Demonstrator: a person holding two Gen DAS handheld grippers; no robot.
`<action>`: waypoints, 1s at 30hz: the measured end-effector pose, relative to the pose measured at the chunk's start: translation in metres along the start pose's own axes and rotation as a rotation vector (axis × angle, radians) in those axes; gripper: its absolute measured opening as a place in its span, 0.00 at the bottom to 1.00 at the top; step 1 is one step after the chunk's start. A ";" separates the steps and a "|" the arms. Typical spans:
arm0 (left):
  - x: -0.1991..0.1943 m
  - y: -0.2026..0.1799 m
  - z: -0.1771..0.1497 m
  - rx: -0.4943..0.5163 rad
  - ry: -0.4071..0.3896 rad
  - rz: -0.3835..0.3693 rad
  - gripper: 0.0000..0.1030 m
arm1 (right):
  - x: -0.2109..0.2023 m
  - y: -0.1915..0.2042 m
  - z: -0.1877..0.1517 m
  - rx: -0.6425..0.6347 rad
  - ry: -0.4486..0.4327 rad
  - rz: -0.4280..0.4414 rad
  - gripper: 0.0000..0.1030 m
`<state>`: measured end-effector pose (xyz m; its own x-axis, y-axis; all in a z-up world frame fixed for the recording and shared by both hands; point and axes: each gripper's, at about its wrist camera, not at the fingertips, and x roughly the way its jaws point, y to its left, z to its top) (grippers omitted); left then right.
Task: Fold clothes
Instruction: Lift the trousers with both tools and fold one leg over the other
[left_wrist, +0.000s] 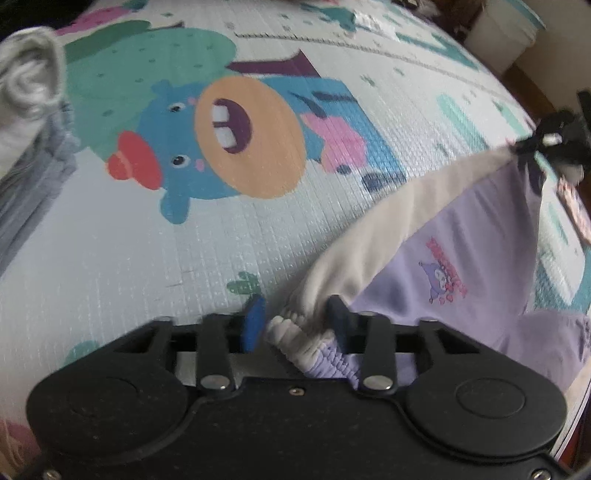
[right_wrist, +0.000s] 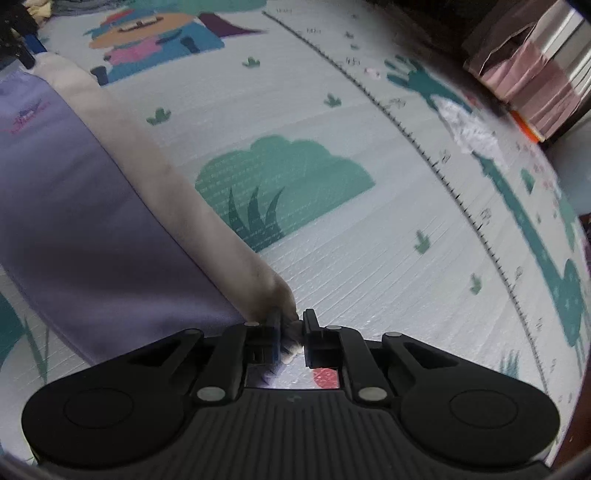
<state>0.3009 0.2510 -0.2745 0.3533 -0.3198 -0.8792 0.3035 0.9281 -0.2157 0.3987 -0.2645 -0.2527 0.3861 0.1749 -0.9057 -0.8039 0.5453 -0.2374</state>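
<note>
A lilac pair of pants with a cream side stripe and a small cartoon print hangs stretched between my two grippers above the play mat. My left gripper is shut on the gathered elastic waistband. In the left wrist view the right gripper shows at the far right, holding the other end. My right gripper is shut on the cream edge of the same pants. The left gripper appears at the top left of the right wrist view.
A pile of grey and white clothes lies at the mat's left edge. A white box stands beyond the mat at top right. Pink bags and furniture border the mat on the right. A white crumpled item lies on it.
</note>
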 end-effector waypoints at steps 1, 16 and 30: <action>0.001 -0.003 0.001 0.015 0.007 0.008 0.19 | -0.006 0.000 -0.001 -0.003 -0.010 -0.004 0.13; -0.070 -0.035 -0.036 0.142 -0.315 -0.016 0.12 | -0.137 0.032 -0.047 0.009 -0.281 -0.119 0.12; -0.100 -0.066 -0.093 0.322 -0.313 -0.003 0.12 | -0.188 0.115 -0.119 -0.085 -0.343 -0.138 0.12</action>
<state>0.1633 0.2391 -0.2114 0.5878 -0.4110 -0.6969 0.5472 0.8364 -0.0317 0.1797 -0.3327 -0.1512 0.6105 0.3769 -0.6966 -0.7630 0.5157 -0.3897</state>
